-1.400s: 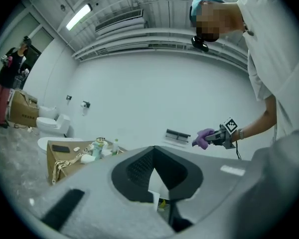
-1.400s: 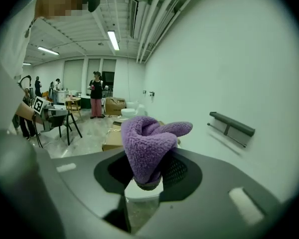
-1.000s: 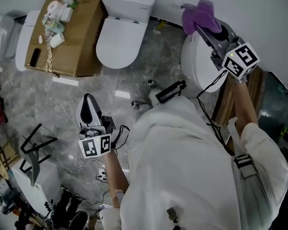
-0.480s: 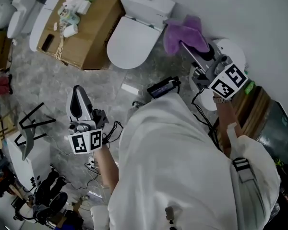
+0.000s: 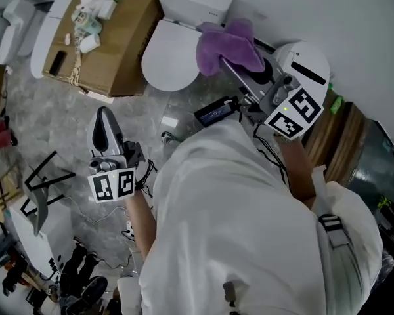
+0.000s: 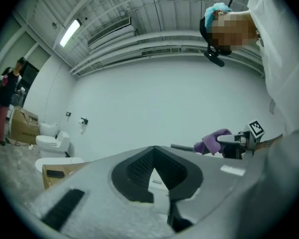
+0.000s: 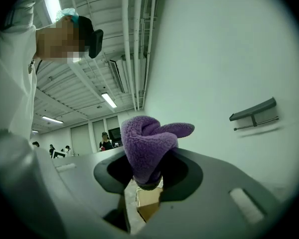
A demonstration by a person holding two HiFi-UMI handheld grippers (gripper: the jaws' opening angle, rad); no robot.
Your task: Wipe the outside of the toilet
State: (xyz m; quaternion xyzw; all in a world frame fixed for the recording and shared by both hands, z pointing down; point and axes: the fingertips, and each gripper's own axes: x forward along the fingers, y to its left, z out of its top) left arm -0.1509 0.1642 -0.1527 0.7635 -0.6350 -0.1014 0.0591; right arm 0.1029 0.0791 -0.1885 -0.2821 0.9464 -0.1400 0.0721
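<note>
Looking steeply down on a white toilet (image 5: 171, 54), lid down, tank up against the wall (image 5: 354, 18). Got the right gripper (image 5: 231, 63) clamped on a purple cloth (image 5: 226, 41), with the fluffy bulk bunched up past the jaw tips and flopping over them. Same story in the right gripper view: right gripper (image 7: 147, 183) squeezed onto the lower end of the cloth (image 7: 152, 141), with the rest puffed out above. From the head view, hangs over the right edge of the toilet lid, just beside the tank. Can't tell whether it's actually touching the porcelain or floating above it. Over on the other side, holding the left gripper (image 5: 104, 120) low over the grey marbled floor (image 5: 52, 110), well apart from the toilet, tips aimed toward a cardboard box (image 5: 118, 44). In the left gripper view (image 6: 154, 151), jaws pressed together at the tips, nothing pinched between. Also spotting a second toilet (image 5: 305, 58), round and white, just beside the right gripper's marker cube. Box parked right by the first toilet's left side, top cluttered with paper rolls and odds and ends.
</note>
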